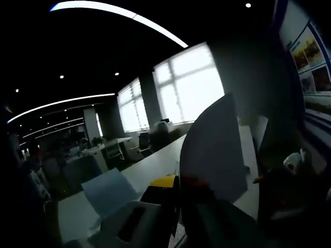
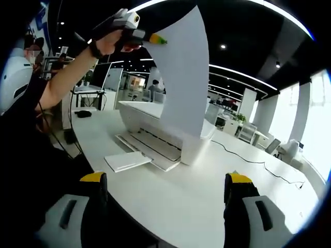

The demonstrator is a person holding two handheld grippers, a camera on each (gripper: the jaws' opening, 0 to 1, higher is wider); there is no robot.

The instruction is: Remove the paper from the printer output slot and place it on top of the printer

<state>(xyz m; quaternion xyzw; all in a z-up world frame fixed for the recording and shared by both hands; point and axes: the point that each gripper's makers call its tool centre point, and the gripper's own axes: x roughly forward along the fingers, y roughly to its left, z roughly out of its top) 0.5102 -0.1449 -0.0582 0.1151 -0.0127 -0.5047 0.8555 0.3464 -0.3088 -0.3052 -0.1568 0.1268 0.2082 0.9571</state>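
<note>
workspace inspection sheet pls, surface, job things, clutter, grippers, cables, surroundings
Surface: white table, long and curved.
Job's things: white printer on the table; paper lifted above it, hanging from the left gripper.
Clutter: a second sheet lying flat by the printer's tray.
Grippers: left shut on the paper's top edge; right gripper open, low over the table, holding nothing.
Cables: dark cable trailing across the table behind the printer.
Surroundings: open office, desks, chairs, bright windows, strip ceiling lights.
</note>
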